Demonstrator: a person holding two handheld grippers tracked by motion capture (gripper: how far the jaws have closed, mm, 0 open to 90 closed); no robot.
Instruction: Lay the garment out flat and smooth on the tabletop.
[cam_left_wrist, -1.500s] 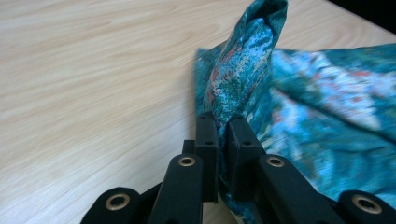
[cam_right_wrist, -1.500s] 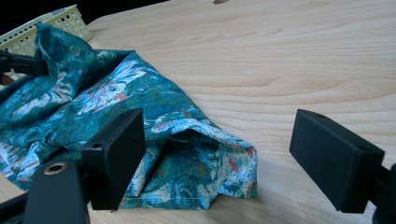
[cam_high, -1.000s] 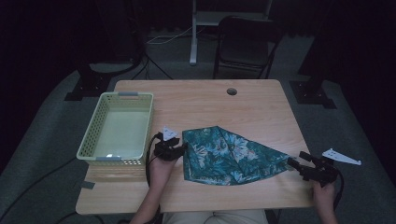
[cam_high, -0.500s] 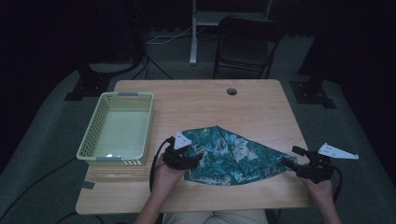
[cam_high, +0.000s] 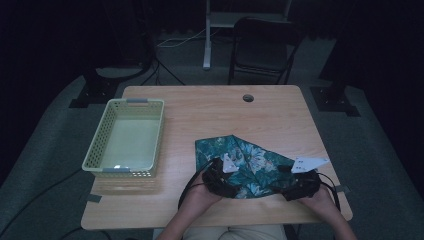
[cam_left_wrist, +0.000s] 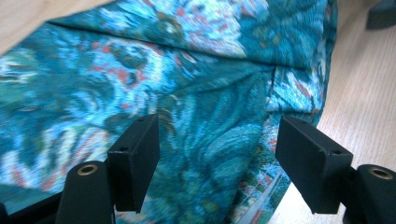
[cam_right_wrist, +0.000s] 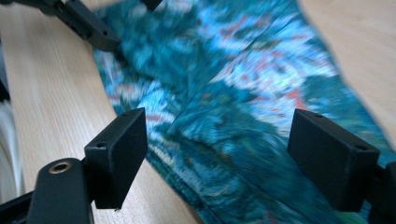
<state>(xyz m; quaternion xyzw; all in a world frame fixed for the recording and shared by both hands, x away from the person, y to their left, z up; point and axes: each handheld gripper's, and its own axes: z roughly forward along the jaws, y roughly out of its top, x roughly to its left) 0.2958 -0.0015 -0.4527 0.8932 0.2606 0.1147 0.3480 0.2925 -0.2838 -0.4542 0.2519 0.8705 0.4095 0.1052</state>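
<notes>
A pale green perforated basket (cam_high: 125, 137) stood on the counter (cam_high: 200, 107); a dark folding chair (cam_high: 262, 47) stood behind

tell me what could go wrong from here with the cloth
1. Both claws are open over the cloth: the left claw has just been opening, and the right claw grips nothing, so a pull now would likely leave the cloth behind.
2. The cloth lies near the table's front edge, so a careless drag might slide it off.
</notes>
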